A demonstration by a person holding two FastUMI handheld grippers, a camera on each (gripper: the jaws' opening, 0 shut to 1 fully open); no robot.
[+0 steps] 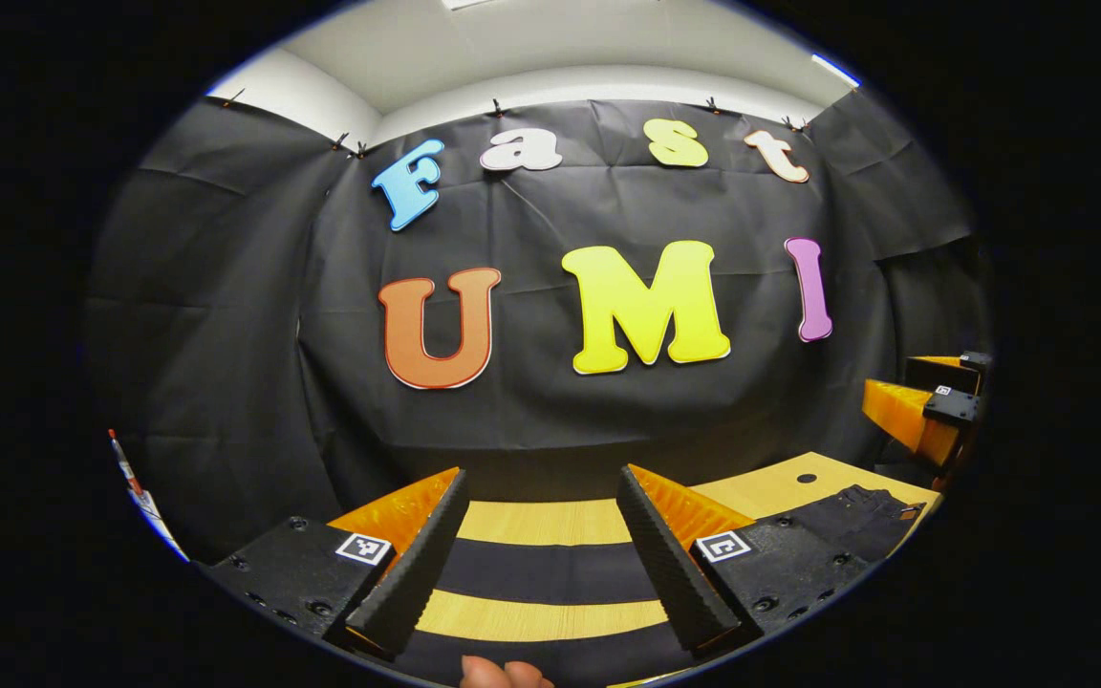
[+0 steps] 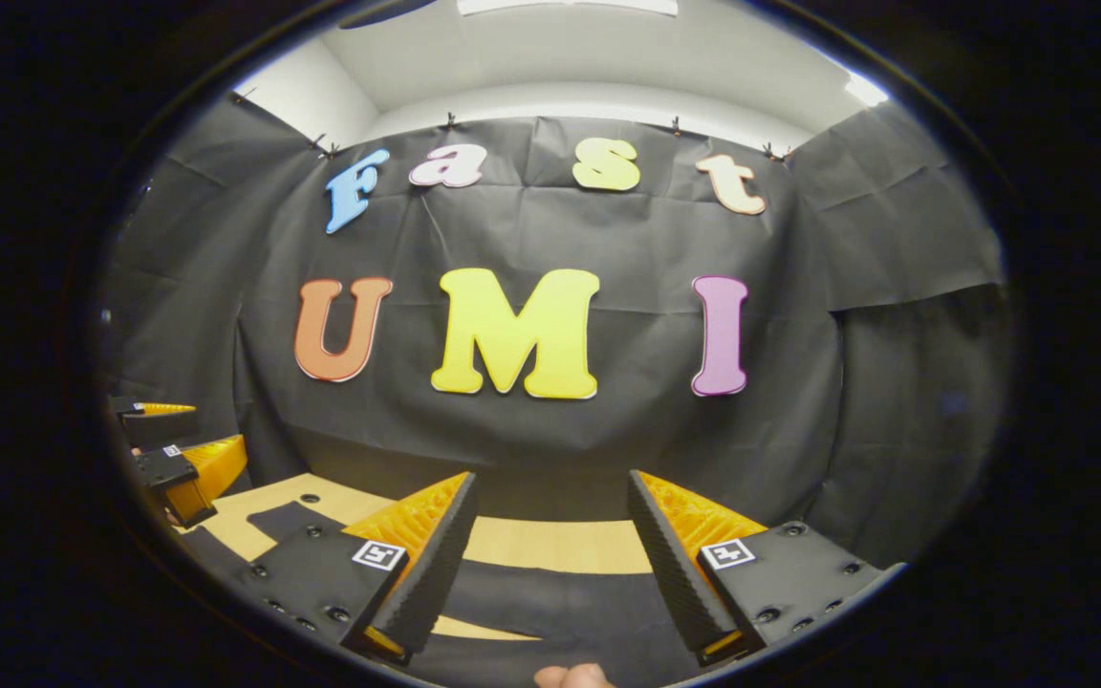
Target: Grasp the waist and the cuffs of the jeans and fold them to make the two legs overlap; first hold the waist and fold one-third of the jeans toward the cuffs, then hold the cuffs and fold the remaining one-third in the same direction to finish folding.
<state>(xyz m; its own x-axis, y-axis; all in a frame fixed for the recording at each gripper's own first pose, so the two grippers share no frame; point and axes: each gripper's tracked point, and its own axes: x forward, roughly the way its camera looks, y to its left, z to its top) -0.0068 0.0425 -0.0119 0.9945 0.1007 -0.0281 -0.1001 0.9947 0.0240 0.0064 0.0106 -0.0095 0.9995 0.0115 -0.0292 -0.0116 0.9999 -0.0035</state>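
Observation:
Dark jeans [image 1: 546, 571] lie flat on the wooden table [image 1: 541, 521], showing as two dark bands that cross between my fingers. Their waist end [image 1: 856, 511] lies to the right. My left gripper [image 1: 541, 483] hangs above the bands, open, holding nothing. In the right gripper view the jeans [image 2: 560, 592] spread under my right gripper [image 2: 551, 483], which is also open and holds nothing. The right gripper [image 1: 933, 411] also appears at the far right of the left gripper view. At the far left of the right gripper view is the left gripper [image 2: 178, 468].
The black cloth wall [image 1: 608, 411] rises just behind the table's far edge. A small round hole [image 1: 807, 478] marks the tabletop near the waist. A thumb [image 1: 503, 674] shows at the bottom edge. A white and red object [image 1: 135, 487] hangs at far left.

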